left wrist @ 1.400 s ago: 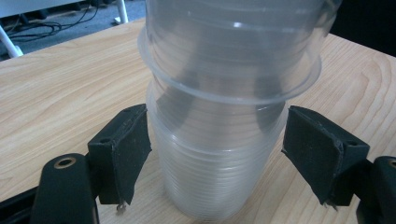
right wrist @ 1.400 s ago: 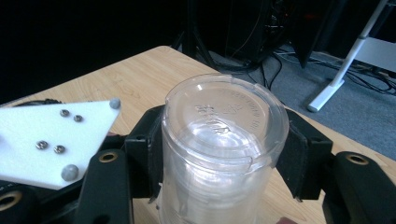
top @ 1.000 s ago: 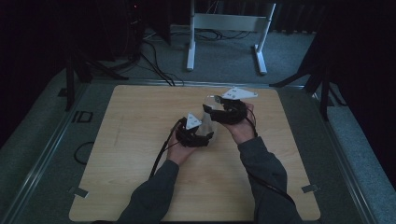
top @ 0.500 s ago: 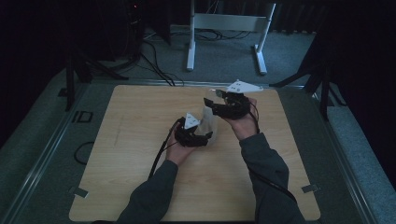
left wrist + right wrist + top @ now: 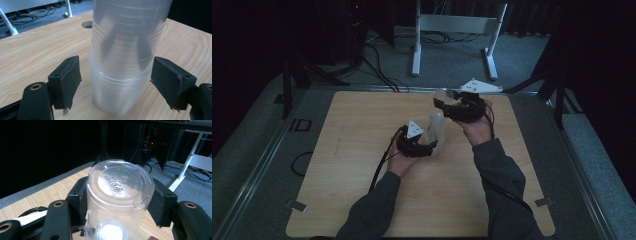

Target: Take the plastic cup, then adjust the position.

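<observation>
Fingers of right gripper (image 5: 117, 207) clamped on one clear cup (image 5: 120, 195), lifted off the stack of cups (image 5: 122, 75). Left gripper (image 5: 117, 82) fingers spread either side of the stack, just been closing, pads not touching. Stack upright mid-surface (image 5: 362, 200), toward far edge. Step judged: separating top cup. Next: carry it clear, set down.

A wooden table (image 5: 362, 200) stands on grey carpet (image 5: 257, 130) in a dim room. Beyond the table, a white metal frame (image 5: 457, 25) and black cables (image 5: 377, 60) sit on the floor.
</observation>
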{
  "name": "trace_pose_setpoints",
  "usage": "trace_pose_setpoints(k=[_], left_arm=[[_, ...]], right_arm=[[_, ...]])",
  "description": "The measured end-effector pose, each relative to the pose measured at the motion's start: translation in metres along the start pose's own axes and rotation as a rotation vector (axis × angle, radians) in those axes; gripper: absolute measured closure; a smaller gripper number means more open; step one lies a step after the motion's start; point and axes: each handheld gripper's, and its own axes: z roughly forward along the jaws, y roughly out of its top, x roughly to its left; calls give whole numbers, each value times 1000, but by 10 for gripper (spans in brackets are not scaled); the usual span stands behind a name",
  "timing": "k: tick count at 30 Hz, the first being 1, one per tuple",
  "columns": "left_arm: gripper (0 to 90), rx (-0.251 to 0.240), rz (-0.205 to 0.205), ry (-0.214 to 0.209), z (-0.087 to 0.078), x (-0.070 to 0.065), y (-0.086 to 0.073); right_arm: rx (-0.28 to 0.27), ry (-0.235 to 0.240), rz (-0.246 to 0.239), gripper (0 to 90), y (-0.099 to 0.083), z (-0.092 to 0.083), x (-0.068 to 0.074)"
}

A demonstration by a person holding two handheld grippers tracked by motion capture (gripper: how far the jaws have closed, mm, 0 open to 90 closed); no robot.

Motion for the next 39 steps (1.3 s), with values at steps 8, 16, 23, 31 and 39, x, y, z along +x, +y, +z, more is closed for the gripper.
trace_pose_setpoints(k=[8, 16, 23, 31, 39], left_arm=[[244, 3, 0, 2, -2, 2, -2], [245, -6, -6, -4, -7, 3, -3], [268, -9, -4, -5, -9, 4, -5], [272, -29, 9, 9, -17, 3, -4], [274, -60, 0, 13, -27, 4, -7]], right_arm=[[-14, 2, -5, 408, 5, -8, 0], [-1, -26, -3, 408, 2, -19, -8], [8, -51, 11, 408, -8, -30, -18], [21, -87, 45, 408, -26, -43, -32], [50, -113, 71, 408, -48, -51, -39]])
